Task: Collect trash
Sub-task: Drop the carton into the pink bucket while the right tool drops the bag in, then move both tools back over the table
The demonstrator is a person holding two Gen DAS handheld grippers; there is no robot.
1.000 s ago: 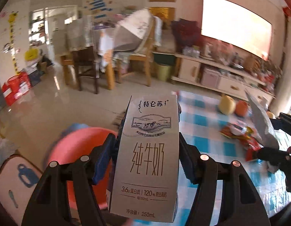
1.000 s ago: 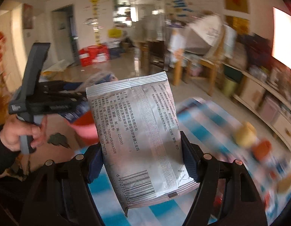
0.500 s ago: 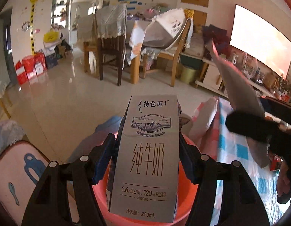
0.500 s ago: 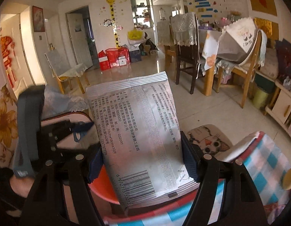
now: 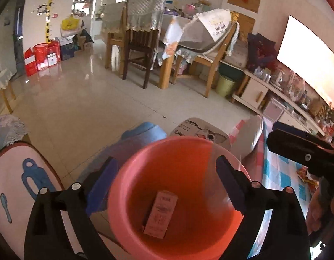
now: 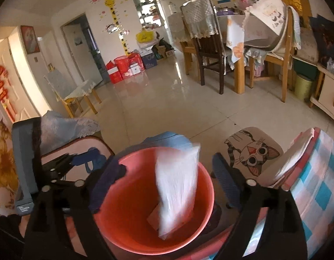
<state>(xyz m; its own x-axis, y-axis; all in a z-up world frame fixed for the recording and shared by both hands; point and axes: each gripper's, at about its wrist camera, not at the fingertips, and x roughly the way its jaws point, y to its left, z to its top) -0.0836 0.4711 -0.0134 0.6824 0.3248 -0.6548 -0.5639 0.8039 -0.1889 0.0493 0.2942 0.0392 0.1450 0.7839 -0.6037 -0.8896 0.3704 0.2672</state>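
A red plastic bucket (image 5: 128,186) stands on the floor beside the table, right below both grippers. The milk carton (image 5: 160,214) lies at its bottom. My left gripper (image 5: 167,184) hovers over the bucket, its jaws opening with nothing between them. In the right wrist view the silver packet (image 6: 177,186) is blurred, falling into the bucket (image 6: 132,227) clear of the pads. My right gripper (image 6: 164,186) is over the rim with its jaws opening. The carton (image 6: 152,216) shows behind the packet.
A table with a blue-checked cloth (image 6: 322,190) lies to the right, with wrappers (image 5: 307,175) on it. A cat-face stool (image 6: 253,151), a blue stool (image 5: 145,134) and a pink cushioned seat (image 5: 13,182) ring the bucket. Chairs and a dining table (image 5: 167,43) stand across the tiled floor.
Both grippers swung left from the table to above the bucket and opened. The milk carton dropped from the left one to the bucket's bottom; the silver packet left the right one and is falling.
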